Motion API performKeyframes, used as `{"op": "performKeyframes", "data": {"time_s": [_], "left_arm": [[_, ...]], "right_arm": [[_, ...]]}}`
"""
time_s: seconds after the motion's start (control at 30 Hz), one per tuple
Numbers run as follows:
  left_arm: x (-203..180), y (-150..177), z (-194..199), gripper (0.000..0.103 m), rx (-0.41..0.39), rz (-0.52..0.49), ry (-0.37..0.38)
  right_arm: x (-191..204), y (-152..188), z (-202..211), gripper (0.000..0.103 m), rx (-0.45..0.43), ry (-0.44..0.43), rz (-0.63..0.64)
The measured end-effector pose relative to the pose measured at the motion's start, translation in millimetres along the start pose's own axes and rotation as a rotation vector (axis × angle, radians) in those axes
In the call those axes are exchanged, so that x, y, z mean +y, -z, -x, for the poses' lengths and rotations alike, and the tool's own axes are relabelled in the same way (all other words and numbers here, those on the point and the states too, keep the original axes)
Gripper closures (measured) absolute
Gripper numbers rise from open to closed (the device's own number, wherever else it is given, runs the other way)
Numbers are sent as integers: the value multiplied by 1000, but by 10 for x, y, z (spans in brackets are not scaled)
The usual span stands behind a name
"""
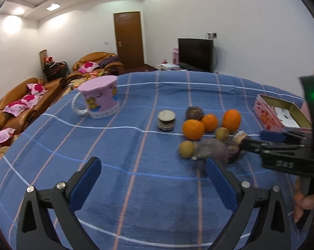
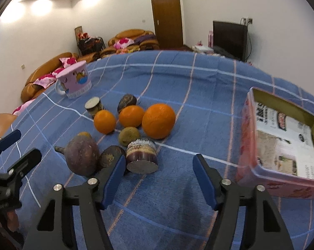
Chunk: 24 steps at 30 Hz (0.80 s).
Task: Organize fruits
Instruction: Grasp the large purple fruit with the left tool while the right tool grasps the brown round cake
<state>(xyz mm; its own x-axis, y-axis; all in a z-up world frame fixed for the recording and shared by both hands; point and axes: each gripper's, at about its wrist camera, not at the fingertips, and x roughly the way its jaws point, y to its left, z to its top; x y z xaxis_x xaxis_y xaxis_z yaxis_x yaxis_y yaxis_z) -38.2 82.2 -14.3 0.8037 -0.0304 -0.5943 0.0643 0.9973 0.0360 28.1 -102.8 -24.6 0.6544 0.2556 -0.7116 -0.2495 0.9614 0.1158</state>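
1. I see pale embossed lettering on the black body of the right gripper (image 1: 290, 163); it is blurred, and I cannot read it.
2. The printed white sheet inside the pink rectangular tin box (image 2: 248, 145) carries print too small to read.

Three oranges (image 2: 134, 118) sit in a row well beyond the right tool (image 2: 159, 179), two brownish kiwis (image 2: 128, 135) just nearer, and dark purple fruits (image 2: 82, 158) cluster close ahead, left of its fingers.
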Motion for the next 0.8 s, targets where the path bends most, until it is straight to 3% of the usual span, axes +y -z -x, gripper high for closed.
{"op": "performKeyframes", "data": {"time_s": [0.2,0.33,0.4,0.43,0.47,0.53,0.67,0.7,0.8], "left_arm": [[-139,-16,-101,1,47,17,76],[-240,-43,-205,1,82,37,113],[-278,-54,-228,1,91,49,133],[-302,-64,-250,1,98,53,140],[-332,-79,-276,1,105,52,142],[-384,-97,-321,1,111,44,131],[-432,-143,-446,1,133,55,113],[-432,-150,-469,3,139,61,107],[-408,-158,-551,23,166,84,113]], "right_arm": [[-67,-32,-87,40,40,-64,-34],[-227,-30,-141,43,81,-158,-114],[-219,-23,-126,64,97,-182,-106],[-205,-11,-134,81,112,-197,-107],[-187,7,-138,86,121,-197,-105],[-156,28,-96,90,116,-157,-79],[-219,31,-7,90,89,-195,-105],[-236,28,1,90,84,-191,-105],[-255,17,52,90,46,-165,-99]]}}
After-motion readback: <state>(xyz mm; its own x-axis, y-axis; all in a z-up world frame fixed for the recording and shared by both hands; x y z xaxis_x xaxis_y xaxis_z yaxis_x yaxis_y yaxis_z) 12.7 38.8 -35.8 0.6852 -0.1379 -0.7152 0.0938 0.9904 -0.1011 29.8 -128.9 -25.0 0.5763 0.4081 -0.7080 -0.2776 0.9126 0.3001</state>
